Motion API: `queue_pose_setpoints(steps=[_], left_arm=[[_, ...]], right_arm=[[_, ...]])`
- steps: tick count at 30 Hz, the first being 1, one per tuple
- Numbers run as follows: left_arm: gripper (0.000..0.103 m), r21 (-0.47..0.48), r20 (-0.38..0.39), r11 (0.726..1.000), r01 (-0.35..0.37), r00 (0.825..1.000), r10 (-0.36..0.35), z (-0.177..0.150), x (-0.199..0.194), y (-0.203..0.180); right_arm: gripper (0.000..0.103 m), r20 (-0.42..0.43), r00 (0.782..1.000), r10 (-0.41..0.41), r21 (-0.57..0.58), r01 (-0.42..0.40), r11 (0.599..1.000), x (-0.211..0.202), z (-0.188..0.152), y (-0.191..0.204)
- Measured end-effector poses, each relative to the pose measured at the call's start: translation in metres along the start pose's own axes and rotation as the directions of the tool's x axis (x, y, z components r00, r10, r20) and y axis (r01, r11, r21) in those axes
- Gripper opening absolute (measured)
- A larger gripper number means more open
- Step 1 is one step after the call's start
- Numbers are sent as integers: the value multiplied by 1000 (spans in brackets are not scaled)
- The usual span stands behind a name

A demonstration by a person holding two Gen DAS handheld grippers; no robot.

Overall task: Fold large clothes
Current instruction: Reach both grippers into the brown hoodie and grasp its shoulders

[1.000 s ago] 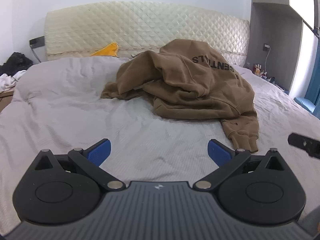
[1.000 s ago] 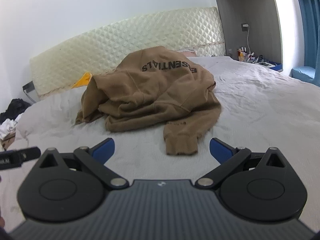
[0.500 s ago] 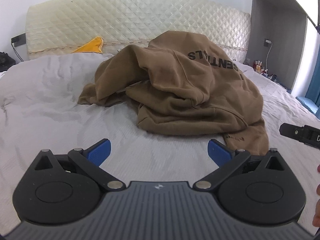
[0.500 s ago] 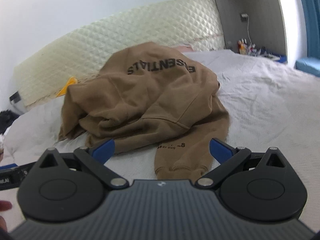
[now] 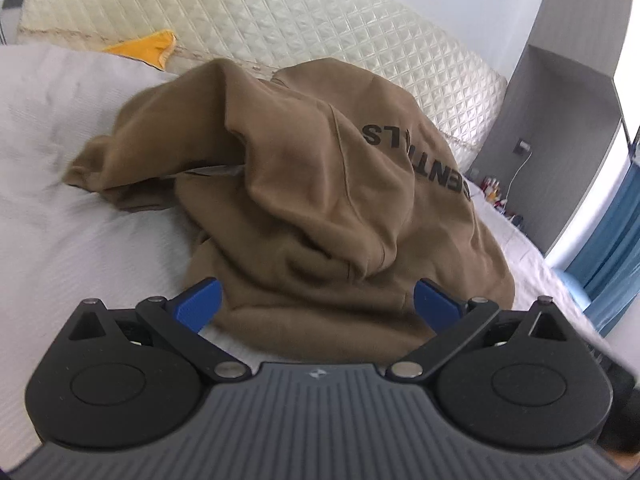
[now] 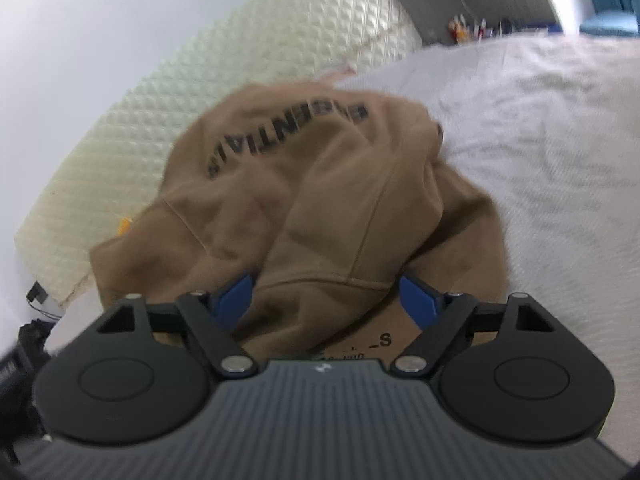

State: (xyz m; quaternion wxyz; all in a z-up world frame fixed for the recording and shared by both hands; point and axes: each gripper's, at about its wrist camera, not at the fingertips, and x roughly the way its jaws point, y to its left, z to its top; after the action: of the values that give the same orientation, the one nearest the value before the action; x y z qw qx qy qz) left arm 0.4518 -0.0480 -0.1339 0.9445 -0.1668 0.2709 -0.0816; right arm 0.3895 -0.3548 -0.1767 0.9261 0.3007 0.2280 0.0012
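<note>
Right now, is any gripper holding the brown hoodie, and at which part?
Nothing is held. The left gripper and right gripper are both open, close over the crumpled hoodie.

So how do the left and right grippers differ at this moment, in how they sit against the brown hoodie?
The left gripper frames the hoodie's bunched near edge, with bare sheet by its left finger; the right gripper frames a seamed fold, with cloth behind both fingers. The left view is sharp, the right view blurred. Both are open, holding nothing.
</note>
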Motion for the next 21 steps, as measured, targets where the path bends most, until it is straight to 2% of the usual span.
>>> queue_pose_setpoints(steps=[4,10,13,16,19,21], left_arm=[[103,-36,7,999,27,1000,-27,10,39,8],[103,-61,3,994,85,996,-85,30,99,19],[97,-101,-26,989,104,994,-107,37,131,26],[91,-148,-62,979,139,987,-149,40,160,32],[91,-161,-54,974,159,984,-170,47,179,32],[90,-159,-51,973,164,983,-174,53,188,30]], right_arm=[[80,-30,998,-51,36,52,998,40,-8,-10],[81,-28,998,-49,136,52,989,71,-11,-26],[81,-4,999,-46,123,47,991,80,-8,-28],[82,14,999,-51,172,48,984,88,-2,-33],[82,-18,1000,-19,197,22,980,102,4,-37],[78,-17,999,35,229,-30,973,107,6,-42]])
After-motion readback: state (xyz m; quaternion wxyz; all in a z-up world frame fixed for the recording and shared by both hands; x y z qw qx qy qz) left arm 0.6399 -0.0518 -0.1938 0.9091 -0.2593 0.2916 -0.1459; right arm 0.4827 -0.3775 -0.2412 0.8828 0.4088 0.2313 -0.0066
